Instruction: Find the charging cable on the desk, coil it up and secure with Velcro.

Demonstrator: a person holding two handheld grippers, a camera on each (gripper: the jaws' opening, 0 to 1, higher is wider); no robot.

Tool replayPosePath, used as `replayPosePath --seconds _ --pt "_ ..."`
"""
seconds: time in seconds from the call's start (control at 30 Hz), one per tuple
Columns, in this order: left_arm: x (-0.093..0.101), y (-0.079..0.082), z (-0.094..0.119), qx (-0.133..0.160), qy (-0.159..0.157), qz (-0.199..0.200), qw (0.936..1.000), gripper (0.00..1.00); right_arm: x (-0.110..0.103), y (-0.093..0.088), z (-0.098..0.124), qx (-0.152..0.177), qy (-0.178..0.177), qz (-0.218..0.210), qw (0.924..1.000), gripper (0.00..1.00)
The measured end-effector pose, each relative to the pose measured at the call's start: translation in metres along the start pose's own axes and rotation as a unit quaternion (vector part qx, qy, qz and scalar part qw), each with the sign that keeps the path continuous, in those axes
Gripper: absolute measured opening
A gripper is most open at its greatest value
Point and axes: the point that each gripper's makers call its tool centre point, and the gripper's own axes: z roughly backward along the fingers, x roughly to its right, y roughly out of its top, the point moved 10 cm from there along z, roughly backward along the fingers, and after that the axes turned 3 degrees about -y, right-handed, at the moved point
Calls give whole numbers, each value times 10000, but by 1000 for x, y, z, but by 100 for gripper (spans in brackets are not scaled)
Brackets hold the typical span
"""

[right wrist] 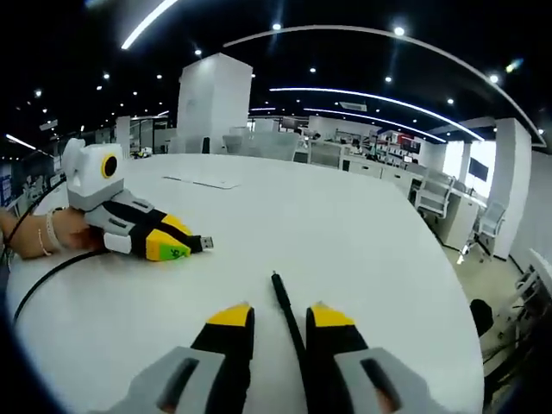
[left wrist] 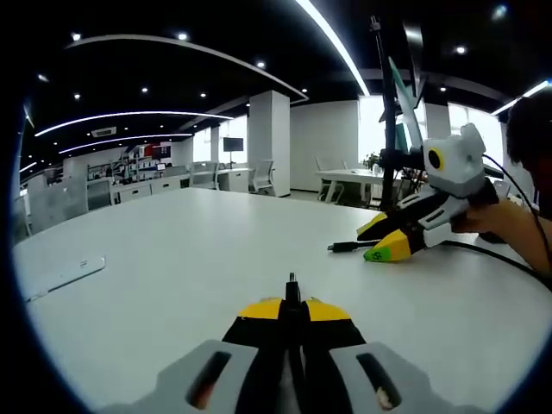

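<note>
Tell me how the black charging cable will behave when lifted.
The black cable is thin and lies flat on the table, so it will probably flop and sag rather than hold shape. It looks light, likely easy to drag. Its smooth jacket might slip through the open jaws of the right gripper.

Open-plan office. Large white table (left wrist: 172,267) up front, rows of desks (right wrist: 379,168) and office chairs (right wrist: 431,194) behind, a monitor (left wrist: 233,144) on a far desk. Black ceiling with curved LED strips (right wrist: 388,34) (plus spotlights), white square pillar (left wrist: 269,142).
</note>
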Motion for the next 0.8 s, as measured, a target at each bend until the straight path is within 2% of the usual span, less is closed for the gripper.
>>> replayPosePath --seconds 0.13,0.37,0.5,0.8 --pt "0 0 0 -2 0 6 10000 8 0 -3 -2 53 155 -254 9995 18" --pt "0 0 0 -2 3 7 10000 8 -5 -5 -1 181 233 -323 9990 11" --pt "-1 0 0 1 11 18 10000 8 -6 -6 0 193 165 -361 9990 6" --pt "-1 0 1 -12 7 46 10000 8 -8 -5 -1 162 -95 -480 9987 6"
